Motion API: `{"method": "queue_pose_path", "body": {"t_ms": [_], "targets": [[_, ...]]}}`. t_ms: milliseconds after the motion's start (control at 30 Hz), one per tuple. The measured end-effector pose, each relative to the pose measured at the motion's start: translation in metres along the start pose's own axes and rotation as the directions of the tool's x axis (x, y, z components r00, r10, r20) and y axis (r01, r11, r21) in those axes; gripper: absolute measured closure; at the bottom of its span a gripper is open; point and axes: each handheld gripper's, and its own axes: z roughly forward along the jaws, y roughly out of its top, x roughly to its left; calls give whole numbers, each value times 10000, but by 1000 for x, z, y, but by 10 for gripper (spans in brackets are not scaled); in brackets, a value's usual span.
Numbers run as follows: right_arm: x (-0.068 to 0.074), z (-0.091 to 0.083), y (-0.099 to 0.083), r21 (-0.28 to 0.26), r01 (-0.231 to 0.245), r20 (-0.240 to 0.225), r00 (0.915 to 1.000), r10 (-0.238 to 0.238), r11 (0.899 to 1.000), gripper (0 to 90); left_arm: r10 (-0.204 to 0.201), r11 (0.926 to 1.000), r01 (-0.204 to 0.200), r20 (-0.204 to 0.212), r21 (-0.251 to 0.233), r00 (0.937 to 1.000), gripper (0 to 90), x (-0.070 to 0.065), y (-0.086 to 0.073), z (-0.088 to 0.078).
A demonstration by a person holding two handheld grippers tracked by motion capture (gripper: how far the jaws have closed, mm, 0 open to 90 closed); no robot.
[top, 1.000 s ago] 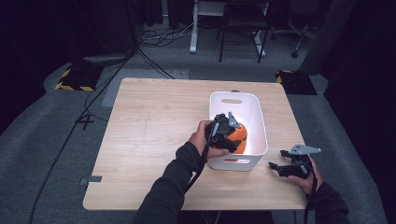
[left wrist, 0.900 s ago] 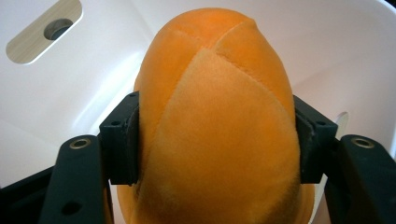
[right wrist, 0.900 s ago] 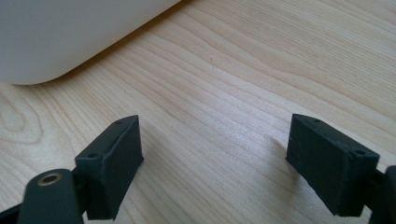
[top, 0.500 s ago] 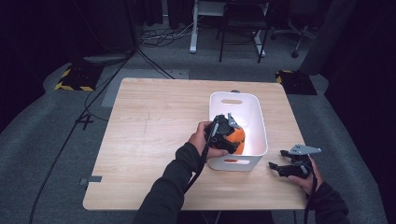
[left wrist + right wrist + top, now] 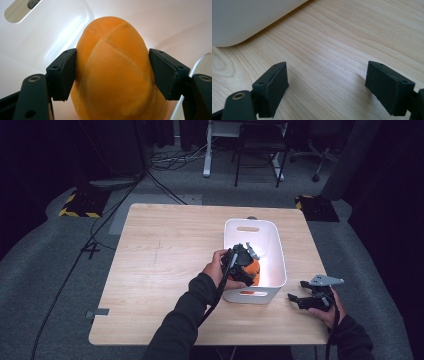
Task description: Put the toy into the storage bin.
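Inside the white bin [image 5: 278, 251], the left gripper [image 5: 112, 72] (jaws just opening) flanks the orange plush [image 5: 113, 72].

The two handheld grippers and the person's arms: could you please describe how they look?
Both the left gripper and the right gripper are black, each with two blocky rectangular pads on arms with brass-coloured rivets. A grey three-cornered plate tops the right one. A black cable trails from the left gripper along a dark long sleeve.

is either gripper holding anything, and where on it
The left gripper has just been opening around the orange plush ball in the white bin, pads at its sides. The right gripper is open, holding nothing.
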Motion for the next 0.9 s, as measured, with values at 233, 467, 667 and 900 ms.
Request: {"method": "queue_pose_path", "body": {"t_ms": [233,467,667,900], "targets": [[0,0,0,1,2,2,10000,-2,10000,182,-154,9997,154,26,178,9999,260,-2,1,-1],[0,0,0,0,3,0,10000,-3,10000,182,-338,9993,338,12,-151,9994,247,-2,0,-4],[0,0,0,2,0,-1,10000,0,10000,182,-296,9976,300,66,-624,9995,264,0,-1,-7],[0,0,0,-1,6,0,10000,-6,10000,182,-242,9925,252,100,-1193,9997,292,2,-4,-13]]}}
